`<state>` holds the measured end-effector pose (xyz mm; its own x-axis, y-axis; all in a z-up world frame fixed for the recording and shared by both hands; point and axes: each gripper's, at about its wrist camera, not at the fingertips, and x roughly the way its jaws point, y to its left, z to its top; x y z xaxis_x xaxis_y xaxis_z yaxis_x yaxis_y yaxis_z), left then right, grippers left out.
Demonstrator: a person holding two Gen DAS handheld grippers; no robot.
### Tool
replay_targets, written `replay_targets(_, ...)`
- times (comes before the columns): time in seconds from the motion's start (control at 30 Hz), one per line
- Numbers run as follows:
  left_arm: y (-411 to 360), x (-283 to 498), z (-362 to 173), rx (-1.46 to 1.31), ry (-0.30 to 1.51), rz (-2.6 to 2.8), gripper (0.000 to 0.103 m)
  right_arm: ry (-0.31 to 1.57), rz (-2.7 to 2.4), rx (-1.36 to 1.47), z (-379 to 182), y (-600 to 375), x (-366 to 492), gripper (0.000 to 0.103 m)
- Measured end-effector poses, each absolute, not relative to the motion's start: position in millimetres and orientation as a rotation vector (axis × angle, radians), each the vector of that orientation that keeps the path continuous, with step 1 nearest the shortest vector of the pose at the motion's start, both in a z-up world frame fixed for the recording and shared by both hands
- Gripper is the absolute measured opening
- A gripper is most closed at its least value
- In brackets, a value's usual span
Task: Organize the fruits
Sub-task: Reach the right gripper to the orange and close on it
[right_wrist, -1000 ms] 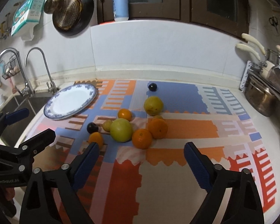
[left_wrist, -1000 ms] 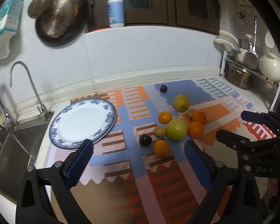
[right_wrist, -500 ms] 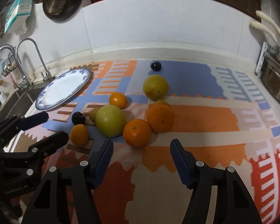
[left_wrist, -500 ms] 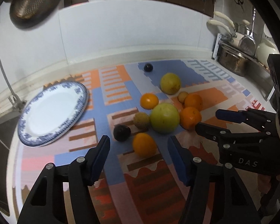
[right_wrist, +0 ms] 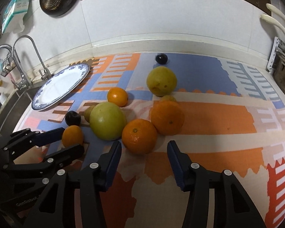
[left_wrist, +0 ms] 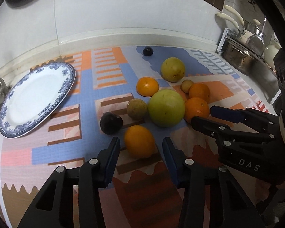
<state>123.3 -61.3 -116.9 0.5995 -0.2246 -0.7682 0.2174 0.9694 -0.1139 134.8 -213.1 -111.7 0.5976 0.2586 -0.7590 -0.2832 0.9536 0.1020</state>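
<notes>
left gripper [left_wrist: 141, 148] now closed in, spread wide astride near orange [left_wrist: 139, 141], likely no contact | right gripper [right_wrist: 144, 152] same, flanking front orange [right_wrist: 139, 135] | plate [left_wrist: 5, 114] bare, left edge of mat [left_wrist: 112, 72] | grasps next

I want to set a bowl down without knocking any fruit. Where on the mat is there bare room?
Bare mat lies right of the fruit cluster, toward the steel pot, and between the plate and the dark plum. The plate itself holds nothing. The centre is crowded, with both open grippers, left and right, at its near edge.
</notes>
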Motion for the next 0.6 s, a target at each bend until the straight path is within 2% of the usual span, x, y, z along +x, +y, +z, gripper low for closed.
replay_targets(0.17,-60.4,126.7,-118.8,-0.020,0.908,-0.254,0.033,0.876,0.329,-0.015,-113.9,-211.4,138.8,0.046)
replay_targets(0.27,-58.4,127.5,-118.9,-0.036,0.912,-0.260,0.033,0.867,0.334,-0.015,-115.1,-207.7,140.0,0.041)
replay_targets(0.6,-53.3,122.1,-113.6,-0.047,0.889,-0.269,0.033,0.844,0.308,-0.002,-111.9,-209.4,132.5,0.040)
